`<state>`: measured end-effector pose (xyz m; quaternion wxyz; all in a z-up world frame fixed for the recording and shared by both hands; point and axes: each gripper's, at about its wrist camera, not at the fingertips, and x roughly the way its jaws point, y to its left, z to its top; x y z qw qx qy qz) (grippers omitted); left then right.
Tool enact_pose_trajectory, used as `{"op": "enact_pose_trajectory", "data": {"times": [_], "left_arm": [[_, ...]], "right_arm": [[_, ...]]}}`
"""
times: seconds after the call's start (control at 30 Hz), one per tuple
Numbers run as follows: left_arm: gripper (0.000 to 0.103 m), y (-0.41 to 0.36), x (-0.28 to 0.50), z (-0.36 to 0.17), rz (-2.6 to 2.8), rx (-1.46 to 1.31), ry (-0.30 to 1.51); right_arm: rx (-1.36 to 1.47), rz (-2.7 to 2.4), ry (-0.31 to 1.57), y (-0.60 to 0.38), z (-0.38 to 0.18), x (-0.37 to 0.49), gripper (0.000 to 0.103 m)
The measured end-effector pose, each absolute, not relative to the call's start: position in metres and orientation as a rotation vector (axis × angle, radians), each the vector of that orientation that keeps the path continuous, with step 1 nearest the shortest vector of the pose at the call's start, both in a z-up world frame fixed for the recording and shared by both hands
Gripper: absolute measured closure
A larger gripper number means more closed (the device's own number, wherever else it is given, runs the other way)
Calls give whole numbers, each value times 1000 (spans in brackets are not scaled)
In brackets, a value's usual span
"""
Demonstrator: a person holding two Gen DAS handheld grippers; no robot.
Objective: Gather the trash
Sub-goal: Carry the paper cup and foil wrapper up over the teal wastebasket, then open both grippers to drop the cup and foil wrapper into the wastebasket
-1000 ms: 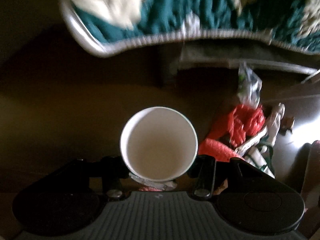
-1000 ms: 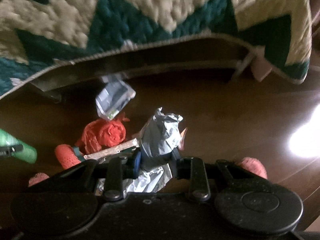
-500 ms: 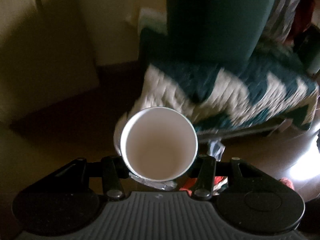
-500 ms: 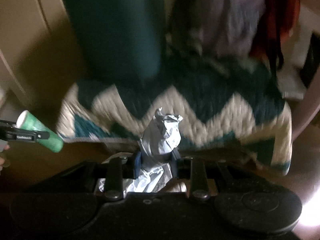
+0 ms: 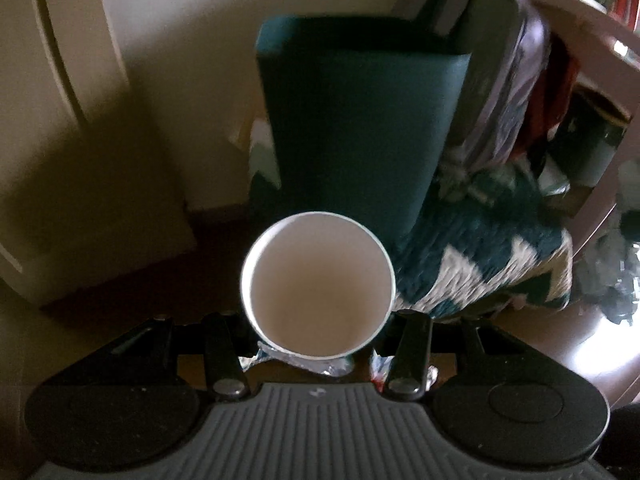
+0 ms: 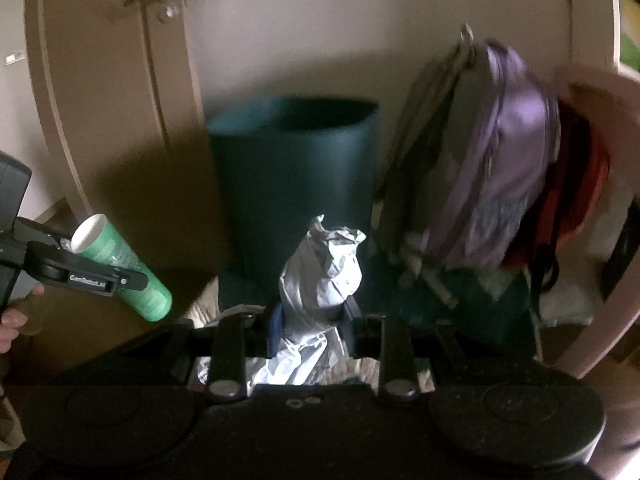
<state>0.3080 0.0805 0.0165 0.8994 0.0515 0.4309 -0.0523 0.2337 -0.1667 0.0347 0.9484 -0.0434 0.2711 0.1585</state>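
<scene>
My left gripper (image 5: pixel 318 332) is shut on a paper cup (image 5: pixel 318 286), white inside and green outside; its mouth faces the camera. The cup and left gripper also show in the right wrist view (image 6: pixel 124 268) at the left. My right gripper (image 6: pixel 310 320) is shut on a crumpled silver wrapper (image 6: pixel 324 268) that sticks up between the fingers. A tall dark teal bin (image 5: pixel 360 120) stands against the wall ahead of both grippers, and in the right wrist view (image 6: pixel 296 176) its open top shows.
A purple backpack (image 6: pixel 496 184) and red cloth (image 6: pixel 580 184) hang to the bin's right. A teal and cream zigzag blanket (image 5: pixel 488 264) lies below them. A cream door (image 6: pixel 112 100) with a handle is at the left. Dark wooden floor (image 5: pixel 592 352) shines at the right.
Both grippers have lifted away from the trash pile on the floor and now face the teal bin. Each keeps its item. The bin has come into full view.
</scene>
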Motion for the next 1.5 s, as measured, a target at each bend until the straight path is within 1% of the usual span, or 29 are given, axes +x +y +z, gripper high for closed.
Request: {"op": "enact_pose_trajectory", "data": {"times": [0.27,0.47,0.67,0.87,1.1,1.33,1.5], "left_arm": [[54,52,325,92,-98,151,779],[54,41,351,144,-99,122,697],[54,25,394,175,-76,118,650],[54,14,453,159,-49,116,687],[54,8,515,106,-34,155,786],[54,12,563,60,-39,130,894],[54,21,589,36,-28,109,959]], "right_arm": [[-159,336,432,-152,104,250,74],[-181,343,376,-140,132,281,75],[-210,309,361,-122,146,324,75],[-233,268,363,-107,140,379,75],[-265,275,445,-92,101,440,75],[-268,336,551,-85,67,480,75],[-311,389,608,-78,48,490,75]]}}
